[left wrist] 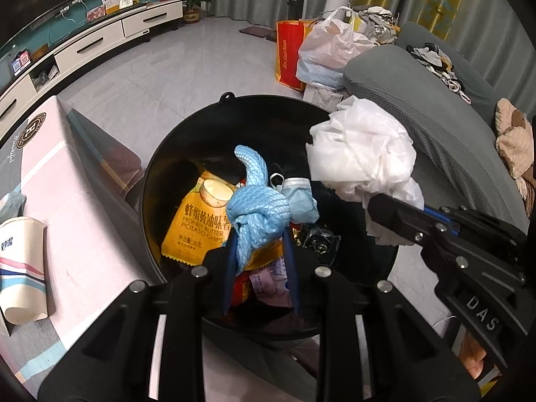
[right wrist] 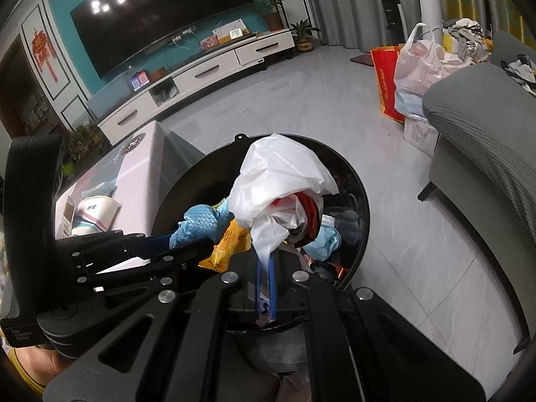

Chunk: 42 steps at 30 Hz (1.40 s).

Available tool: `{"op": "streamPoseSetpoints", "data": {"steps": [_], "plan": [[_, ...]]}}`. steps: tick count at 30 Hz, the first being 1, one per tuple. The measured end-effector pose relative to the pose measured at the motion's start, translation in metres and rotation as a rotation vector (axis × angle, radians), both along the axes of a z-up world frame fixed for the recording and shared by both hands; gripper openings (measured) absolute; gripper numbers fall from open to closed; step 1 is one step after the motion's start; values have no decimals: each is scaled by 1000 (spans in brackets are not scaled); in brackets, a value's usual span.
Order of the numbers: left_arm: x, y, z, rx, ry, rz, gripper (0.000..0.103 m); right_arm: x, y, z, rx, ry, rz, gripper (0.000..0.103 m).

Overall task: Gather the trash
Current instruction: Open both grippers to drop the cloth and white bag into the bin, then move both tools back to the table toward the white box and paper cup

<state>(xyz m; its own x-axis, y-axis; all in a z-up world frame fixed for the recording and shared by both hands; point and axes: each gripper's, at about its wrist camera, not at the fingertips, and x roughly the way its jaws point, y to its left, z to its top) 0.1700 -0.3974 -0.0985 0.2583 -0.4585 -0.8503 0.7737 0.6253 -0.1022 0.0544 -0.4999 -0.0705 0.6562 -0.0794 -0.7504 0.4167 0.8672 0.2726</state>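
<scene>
Plainly legible in the left wrist view, a yellow snack bag (left wrist: 197, 221) at centre frame reads "HONEY BUTTER POTATO CHIPS" under a line of Chinese characters, and it lies inside the round black trash bin (left wrist: 160, 167) that fills the middle of the picture. Beside it in the bin sit a pale blue face mask (left wrist: 299, 197), a dark crinkled wrapper (left wrist: 316, 239) and a purple packet (left wrist: 271, 283) whose print is too small to read. At lower right of that view, the other tool's black body carries the letters "DAS".

The left gripper (left wrist: 259, 234) has its two blue fingers closed around a knotted blue mesh cloth (left wrist: 258, 207), held over the bin's opening. The right gripper (right wrist: 266, 264) has its fingers drawn nearly together on the neck of a crumpled white plastic bag (right wrist: 278, 181), which hangs above the bin's right half; something red shows inside the bag.

On the pink tablecloth (left wrist: 83, 207) at left frame lies a tipped paper cup (left wrist: 21, 268) with striped print, just beside the bin. At upper right, an orange shopping bag (right wrist: 385, 83) bearing lettering I cannot make out stands on the floor next to full plastic sacks (right wrist: 422, 63).
</scene>
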Motion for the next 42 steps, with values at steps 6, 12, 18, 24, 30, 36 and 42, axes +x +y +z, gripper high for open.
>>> {"op": "streamPoseSetpoints", "data": {"steps": [6, 12, 18, 24, 30, 36, 42], "plan": [[-1, -5, -3, 17, -3, -6, 27, 3, -1, -4, 5, 14, 9, 5], [1, -6, -5, 26, 2, -3, 27, 6, 1, -6, 8, 24, 15, 5], [3, -8, -6, 34, 4, 1, 27, 7, -1, -9, 20, 37, 10, 5], [2, -13, -8, 46, 2, 1, 28, 10, -1, -14, 21, 58, 8, 5], [3, -10, -6, 25, 8, 14, 34, 9, -3, -15, 18, 76, -12, 15], [3, -7, -4, 3, 9, 26, 41, 5, -5, -12, 25, 59, -27, 21], [-4, -1, 3, -17, -34, 36, 54, 2, -6, -9, 20, 47, -44, 32]]}}
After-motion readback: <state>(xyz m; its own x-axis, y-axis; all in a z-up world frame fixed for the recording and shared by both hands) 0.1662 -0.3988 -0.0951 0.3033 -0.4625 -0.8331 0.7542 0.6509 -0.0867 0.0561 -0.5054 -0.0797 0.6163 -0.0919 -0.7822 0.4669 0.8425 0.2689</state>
